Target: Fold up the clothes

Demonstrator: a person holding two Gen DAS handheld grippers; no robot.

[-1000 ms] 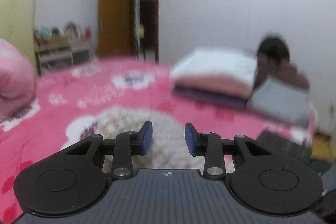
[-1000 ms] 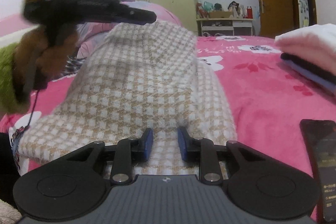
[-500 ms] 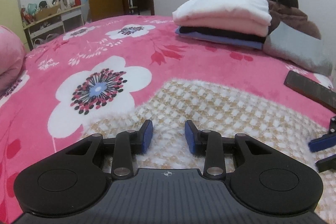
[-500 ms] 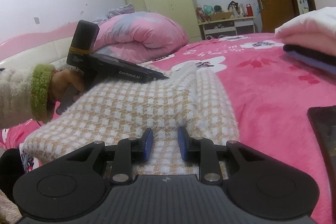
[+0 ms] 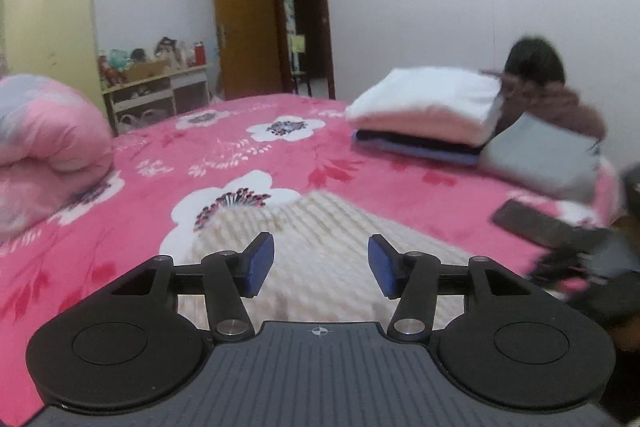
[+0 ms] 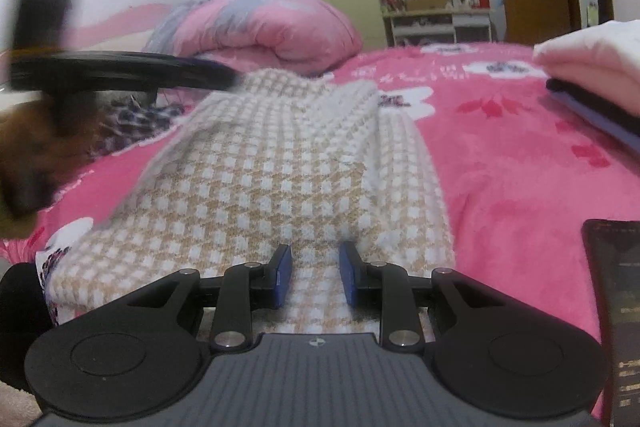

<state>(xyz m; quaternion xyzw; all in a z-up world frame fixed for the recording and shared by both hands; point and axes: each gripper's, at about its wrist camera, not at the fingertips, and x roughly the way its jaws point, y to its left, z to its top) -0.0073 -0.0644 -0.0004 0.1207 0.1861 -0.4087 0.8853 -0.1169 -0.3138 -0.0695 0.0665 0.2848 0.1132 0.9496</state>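
Observation:
A beige-and-white checked knit garment [image 5: 320,227] [image 6: 280,167] lies spread on the pink flowered bedspread [image 5: 240,155]. In the left wrist view my left gripper [image 5: 322,265] hovers over the garment's near part with its blue pads wide apart and nothing pinched between them. In the right wrist view that left gripper [image 6: 236,81] shows blurred at the garment's raised far end, held by a hand [image 6: 24,155]. My right gripper [image 6: 315,277] sits at the garment's near edge. Its pads are close together with a thick fold of the cloth between them.
A stack of folded clothes [image 5: 424,111] [image 6: 592,67] rests at the bed's far right, with a grey folded piece [image 5: 544,155] beside it. A dark phone [image 5: 536,223] [image 6: 616,307] lies near the right edge. A rolled pink duvet [image 5: 48,147] [image 6: 272,27] is at the left. A person [image 5: 536,67] sits behind the stack.
My left gripper's pads have spread wider. It dipped low over the cloth, then rose, and is blurred in motion now. The right gripper has stayed at the near edge.

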